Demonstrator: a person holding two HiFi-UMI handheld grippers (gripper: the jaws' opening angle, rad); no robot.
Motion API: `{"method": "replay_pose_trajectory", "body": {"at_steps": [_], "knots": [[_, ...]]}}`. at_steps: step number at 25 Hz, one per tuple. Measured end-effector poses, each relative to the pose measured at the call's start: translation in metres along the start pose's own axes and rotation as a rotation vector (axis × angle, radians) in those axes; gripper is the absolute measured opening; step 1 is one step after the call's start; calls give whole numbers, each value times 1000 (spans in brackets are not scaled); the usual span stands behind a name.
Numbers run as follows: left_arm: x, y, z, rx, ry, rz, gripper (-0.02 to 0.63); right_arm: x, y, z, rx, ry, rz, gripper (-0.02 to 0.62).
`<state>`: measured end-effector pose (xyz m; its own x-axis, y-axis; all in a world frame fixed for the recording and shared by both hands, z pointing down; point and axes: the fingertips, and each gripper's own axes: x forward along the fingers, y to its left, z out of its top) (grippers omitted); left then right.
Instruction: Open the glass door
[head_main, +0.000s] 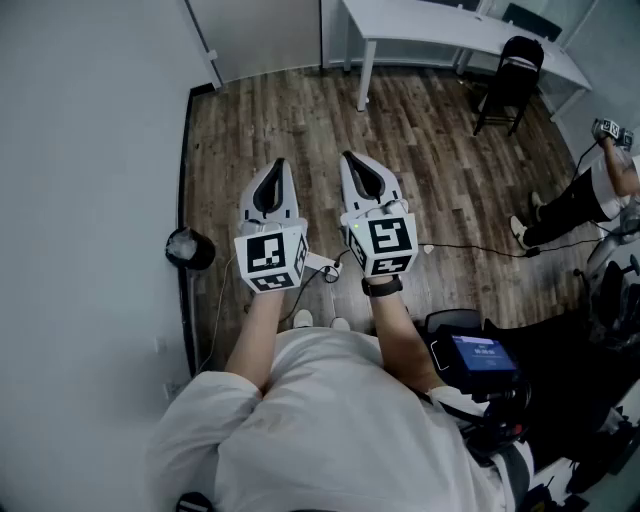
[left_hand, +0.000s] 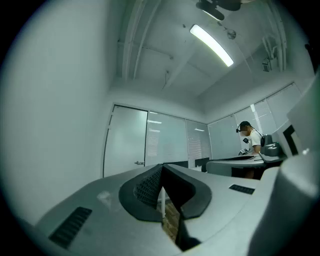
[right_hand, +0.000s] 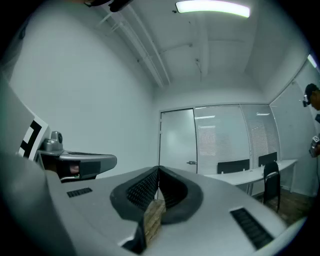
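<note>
The frosted glass door (left_hand: 126, 142) stands closed at the far end of the room, with a small lever handle (left_hand: 139, 162) on its right side. The right gripper view shows the same door (right_hand: 177, 142) and handle (right_hand: 191, 162) straight ahead. My left gripper (head_main: 278, 165) and right gripper (head_main: 347, 158) are held side by side over the wooden floor, pointing toward the door and well short of it. Both are shut with nothing between the jaws, and the closed tips show in the left gripper view (left_hand: 162, 167) and the right gripper view (right_hand: 159, 170).
A white wall (head_main: 90, 200) runs along my left, with a black bin (head_main: 190, 248) at its foot. A long white table (head_main: 450, 30) and a black chair (head_main: 510, 75) stand at the far right. Another person (head_main: 590, 195) is at the right edge. A cable (head_main: 470, 247) lies on the floor.
</note>
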<state>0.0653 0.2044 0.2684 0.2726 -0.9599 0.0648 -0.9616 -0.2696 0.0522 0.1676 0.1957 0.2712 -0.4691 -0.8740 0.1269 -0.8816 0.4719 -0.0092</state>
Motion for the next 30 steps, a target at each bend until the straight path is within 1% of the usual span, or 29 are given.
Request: {"method": "replay_pose_trajectory", "body": {"at_steps": [8,12,16,18,20,21,23,26,28,30], "knots": [[-1,35,-5,-5,13,5,-11,21,25,3,7,-13,-11,5],[-3,48,-13,-25,25,-26,-11,27,38,0,15,-28,-20,5],[-7,60,-15,-25,16,-65,-11,34,46,4,93,-108,-33,3],[-9,68,-15,-24,14,-73,-11,38,52,7,64,-123,-56,3],[-10,76,-15,-29,13,-83,-11,45,58,10,13,-120,-75,3],[-9,80,-16,-33,12,-91,-11,49,63,11,5,-113,-66,3],[-5,85,-21,-45,13,-101,-11,57,75,7,23,-89,-17,3],[-3,87,-37,-69,16,-109,-11,53,93,-11,25,-58,48,3],[2,82,-47,-83,24,-118,-11,50,89,-26,33,-36,46,3],[10,75,-55,-101,33,-118,-11,52,71,-41,53,-2,27,3]]}}
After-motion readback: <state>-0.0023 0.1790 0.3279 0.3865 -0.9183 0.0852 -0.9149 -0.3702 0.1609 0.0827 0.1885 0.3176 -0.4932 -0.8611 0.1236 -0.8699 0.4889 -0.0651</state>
